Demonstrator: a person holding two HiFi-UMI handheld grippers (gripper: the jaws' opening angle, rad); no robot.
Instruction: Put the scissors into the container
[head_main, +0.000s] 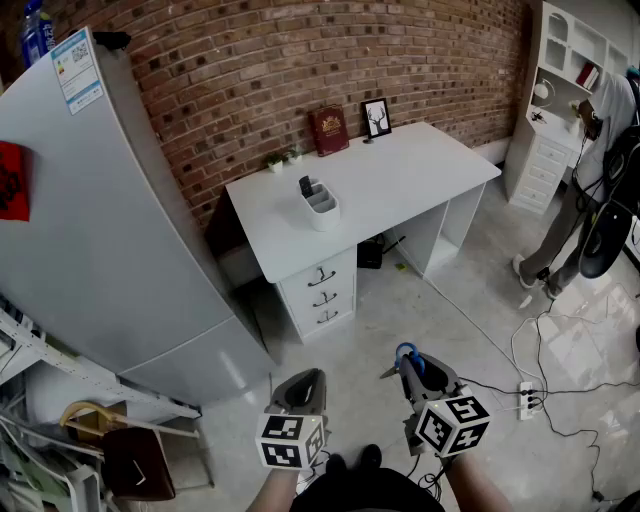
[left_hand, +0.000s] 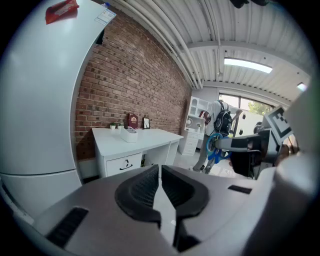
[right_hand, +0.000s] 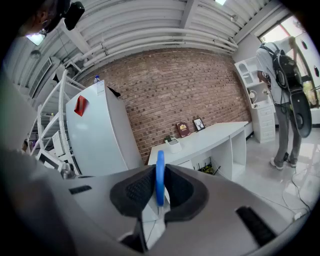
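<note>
R tool (head_main: 412, 372) pinches the scissors (right_hand: 160, 176) by one blue handle loop, edge-on betw. the pads. L tool (left_hand: 160, 181) is pressed together, nothing in it. Both are held low over the floor, well apart from the white container (head_main: 322, 209), which stands on the white surface (head_main: 420, 160) by the brick wall.

Scissors are prob. light and stiff. The plastic loop is smooth, so they may swing in a one-loop grip. A hold nearer the pivot would be steadier. Blades-down into an open compartment looks the safest way in.
</note>
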